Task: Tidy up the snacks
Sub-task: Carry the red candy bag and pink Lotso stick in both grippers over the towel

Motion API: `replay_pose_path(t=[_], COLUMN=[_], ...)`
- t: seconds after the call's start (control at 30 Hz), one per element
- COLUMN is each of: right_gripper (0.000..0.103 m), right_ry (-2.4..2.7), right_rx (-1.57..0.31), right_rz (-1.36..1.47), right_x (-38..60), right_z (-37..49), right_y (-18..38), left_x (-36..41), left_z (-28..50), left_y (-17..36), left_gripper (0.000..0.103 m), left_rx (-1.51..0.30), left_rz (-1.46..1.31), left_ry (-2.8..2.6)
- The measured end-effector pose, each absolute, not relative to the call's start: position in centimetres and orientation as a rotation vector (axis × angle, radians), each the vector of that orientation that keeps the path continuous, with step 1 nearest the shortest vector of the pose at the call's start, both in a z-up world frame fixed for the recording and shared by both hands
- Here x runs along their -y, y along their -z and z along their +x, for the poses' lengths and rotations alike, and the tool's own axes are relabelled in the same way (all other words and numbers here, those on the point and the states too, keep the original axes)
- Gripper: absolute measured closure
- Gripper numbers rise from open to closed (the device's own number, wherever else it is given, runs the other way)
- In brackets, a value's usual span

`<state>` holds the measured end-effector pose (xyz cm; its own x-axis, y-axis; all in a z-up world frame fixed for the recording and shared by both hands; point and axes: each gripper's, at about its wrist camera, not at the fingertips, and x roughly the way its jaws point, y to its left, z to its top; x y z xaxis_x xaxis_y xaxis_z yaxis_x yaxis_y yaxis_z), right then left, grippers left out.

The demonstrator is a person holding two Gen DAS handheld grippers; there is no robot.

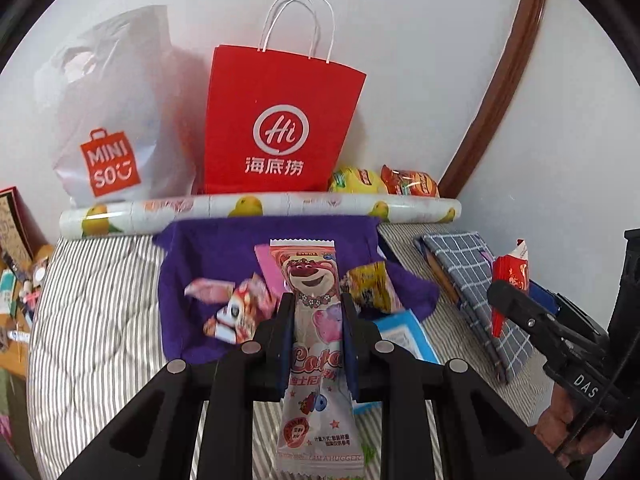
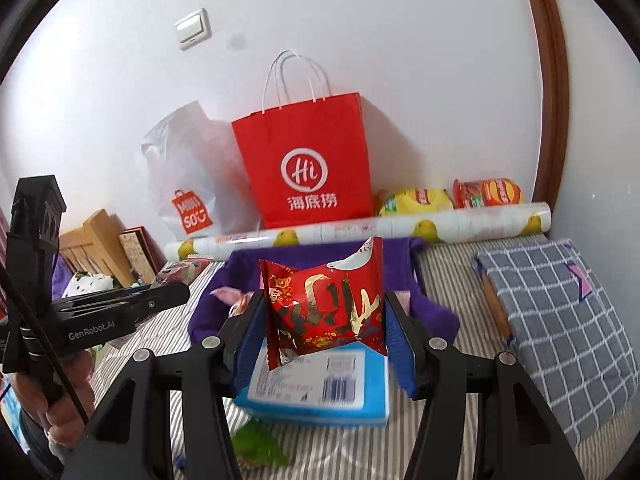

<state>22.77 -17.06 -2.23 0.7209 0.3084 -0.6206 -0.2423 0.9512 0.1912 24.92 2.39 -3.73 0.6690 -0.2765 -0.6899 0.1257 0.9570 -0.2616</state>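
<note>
A long glossy Lotso bear snack packet (image 1: 316, 344), its length running forward, is clamped in the left gripper (image 1: 316, 308) above the purple cloth (image 1: 208, 252). The right gripper (image 2: 324, 320) pinches a puffy red foil packet (image 2: 324, 308) over a blue box (image 2: 320, 392) on the striped bedding (image 2: 452, 276).

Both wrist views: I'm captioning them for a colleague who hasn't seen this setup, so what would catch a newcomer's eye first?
The bright red paper bag standing against the wall behind the bed dominates both views. Close up, the left hand-held gripper is shut on a long pink bear snack packet, and the right hand-held gripper is shut on a puffy red snack packet, both over a purple cloth.
</note>
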Motion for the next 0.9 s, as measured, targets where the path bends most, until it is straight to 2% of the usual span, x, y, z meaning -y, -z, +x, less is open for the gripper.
replay_pose_path(t=[0.4,0.9], right_gripper=[0.048,0.048], right_ry=[-0.289,-0.308], right_rx=[-0.697,-0.736], right_rz=[0.089,0.128], right_x=[16.4,14.9], right_z=[29.0,34.9], right_y=[3.5,7.8], left_x=[-1.1,-3.9], left_z=[31.7,36.0], left_y=[2.4,7.2], left_gripper=[0.083,0.083], left_rx=[-0.779,-0.879], left_rz=[-0.155,-0.213], left_ry=[0.225,0.194])
